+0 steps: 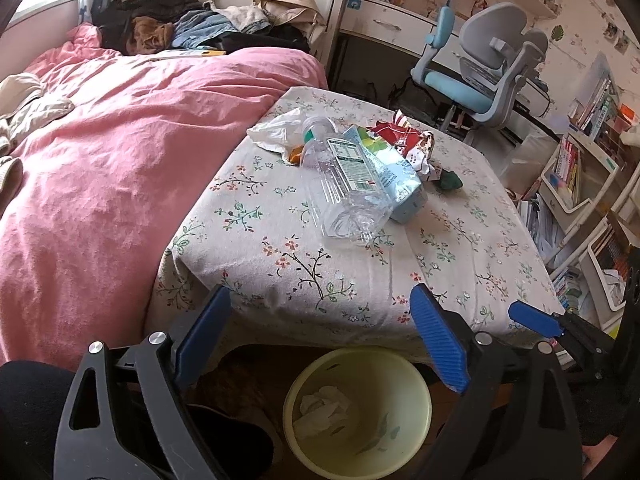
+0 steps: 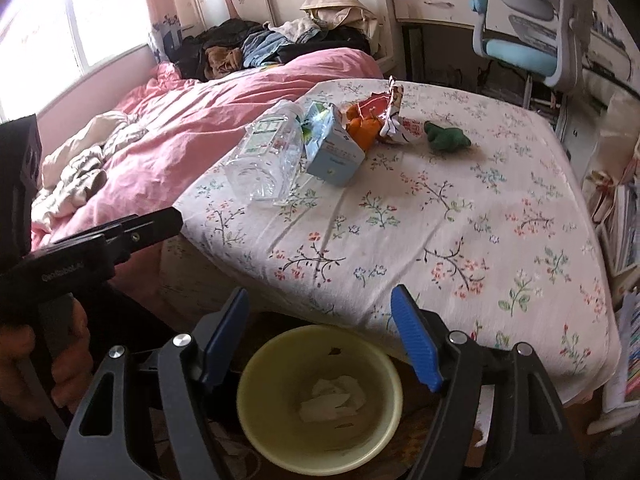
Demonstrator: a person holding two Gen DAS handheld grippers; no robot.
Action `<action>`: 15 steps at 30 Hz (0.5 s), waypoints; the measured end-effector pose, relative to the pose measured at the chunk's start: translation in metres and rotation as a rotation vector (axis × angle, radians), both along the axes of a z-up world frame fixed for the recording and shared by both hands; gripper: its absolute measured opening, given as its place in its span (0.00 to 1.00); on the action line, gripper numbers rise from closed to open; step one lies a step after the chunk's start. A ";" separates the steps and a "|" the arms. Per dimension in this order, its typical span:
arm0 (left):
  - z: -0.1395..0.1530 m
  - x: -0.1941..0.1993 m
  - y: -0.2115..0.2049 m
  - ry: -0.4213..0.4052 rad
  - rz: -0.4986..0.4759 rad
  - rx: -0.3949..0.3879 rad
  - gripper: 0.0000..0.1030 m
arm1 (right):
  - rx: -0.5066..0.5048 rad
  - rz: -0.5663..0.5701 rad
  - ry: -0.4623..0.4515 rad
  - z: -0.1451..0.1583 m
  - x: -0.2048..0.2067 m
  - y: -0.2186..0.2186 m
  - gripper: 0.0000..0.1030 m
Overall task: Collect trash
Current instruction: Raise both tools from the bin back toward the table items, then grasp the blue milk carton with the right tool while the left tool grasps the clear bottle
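Both my claws hang above the yellow bin [image 1: 356, 412], which stands on the floor at the near edge of the floral-clothed table [image 1: 360, 272]. My left gripper [image 1: 320, 340] is spread wide with nothing between its blue pads; my right gripper [image 2: 320, 340] stands just as open and empty, its jaws parted over the bin's mouth. From the left claw's camera, one blue pad [image 1: 532, 318] of the right claw shows off to the side of the bin.

Inside the bin lies crumpled white paper [image 2: 334, 398] — settled on the bottom.

The rest of the trash sits on the table beyond the bin, well apart from it: a clear plastic bottle [image 1: 344, 184] on its side, a light-blue carton [image 1: 394, 176] touching it, a red-and-white wrapper [image 1: 408, 140] behind the carton, an orange scrap [image 2: 362, 128] beside that wrapper, a white tissue wad [image 1: 276, 130] at the bottle's far end, and a small green lump [image 1: 450, 181] just past the wrapper.

To the bin's side away from my right claw spreads the pink bed [image 1: 120, 140] — clothes heaped at its far end.
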State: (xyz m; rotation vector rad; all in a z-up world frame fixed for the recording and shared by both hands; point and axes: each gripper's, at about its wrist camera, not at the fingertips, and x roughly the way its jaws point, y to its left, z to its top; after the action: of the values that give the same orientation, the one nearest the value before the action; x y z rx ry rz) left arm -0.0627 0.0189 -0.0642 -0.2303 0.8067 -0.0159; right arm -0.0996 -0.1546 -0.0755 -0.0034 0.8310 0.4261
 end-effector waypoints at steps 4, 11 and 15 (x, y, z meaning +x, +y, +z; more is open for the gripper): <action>-0.002 0.004 0.002 0.008 0.012 -0.012 0.86 | -0.035 -0.007 -0.007 -0.001 0.003 0.003 0.69; 0.001 0.018 -0.001 0.001 0.015 -0.020 0.87 | -0.017 -0.002 -0.001 0.001 0.010 0.002 0.71; 0.004 0.033 -0.002 0.013 0.010 -0.062 0.87 | 0.069 -0.018 0.036 0.004 0.027 -0.008 0.71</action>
State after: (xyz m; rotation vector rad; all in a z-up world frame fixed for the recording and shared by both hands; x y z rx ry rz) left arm -0.0295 0.0166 -0.0603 -0.2933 0.8184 -0.0304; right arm -0.0727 -0.1624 -0.0716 0.0753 0.8506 0.4388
